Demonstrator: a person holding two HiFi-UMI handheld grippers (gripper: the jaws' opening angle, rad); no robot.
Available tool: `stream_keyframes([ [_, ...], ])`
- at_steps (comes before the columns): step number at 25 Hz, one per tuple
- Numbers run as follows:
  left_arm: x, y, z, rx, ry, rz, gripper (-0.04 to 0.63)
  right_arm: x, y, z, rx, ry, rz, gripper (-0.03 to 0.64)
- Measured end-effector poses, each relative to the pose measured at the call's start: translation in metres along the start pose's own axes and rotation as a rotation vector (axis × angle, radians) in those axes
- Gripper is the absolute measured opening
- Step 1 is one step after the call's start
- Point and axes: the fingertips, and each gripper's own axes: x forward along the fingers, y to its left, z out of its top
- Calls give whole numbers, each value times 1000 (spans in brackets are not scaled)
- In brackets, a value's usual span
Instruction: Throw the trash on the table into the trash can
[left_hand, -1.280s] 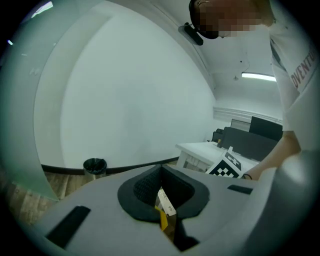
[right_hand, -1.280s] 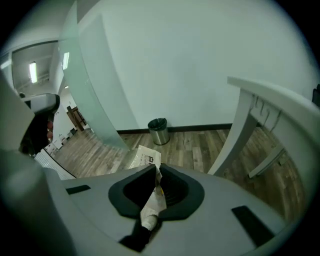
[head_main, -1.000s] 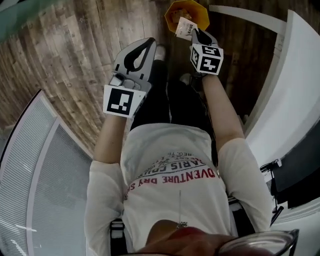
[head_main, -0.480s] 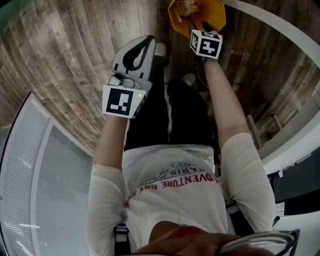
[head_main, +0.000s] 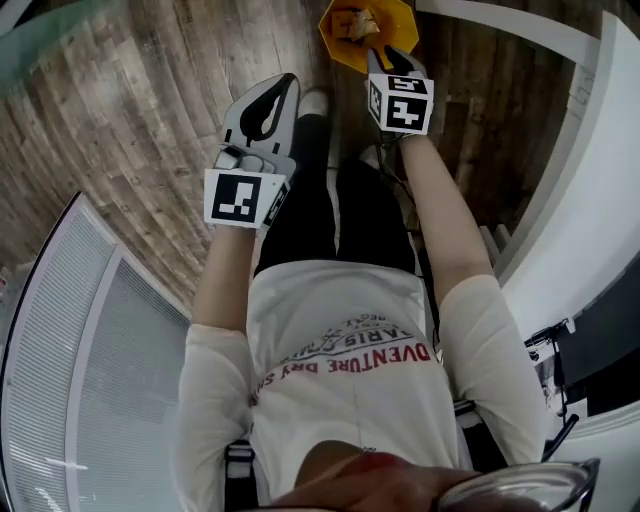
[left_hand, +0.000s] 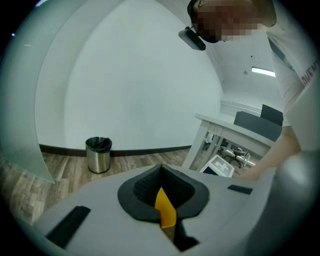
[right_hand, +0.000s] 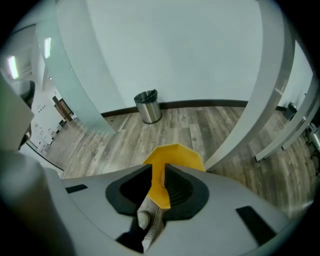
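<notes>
On wood-plank floor (head_main: 120, 100) | orange bin (head_main: 338, 48) | steel bin (left_hand: 98, 154) by white wall (left_hand: 135, 75)

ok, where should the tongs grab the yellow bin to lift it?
Probably the rim of the yellow bin, clear of the trash, from straight above: one jaw inside the wall, one outside. Its top is open upward and the body looks too wide to span.

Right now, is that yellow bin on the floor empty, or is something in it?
Not empty. The head view shows crumpled pale trash lying inside the open-topped yellow bin.
</notes>
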Motion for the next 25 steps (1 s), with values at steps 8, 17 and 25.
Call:
stream_keyframes([
  [8,-42,-77,132,12,-78,-49,23,-211,23,122,51,-321,98,29],
  [17,-42,-232,234,156,-86,-414,23,-426,-37,159,144,-603,-161,28],
  [25,-51,-400,260,306,-84,-783,23,-591,-122,66,451,-744,-526,26],
])
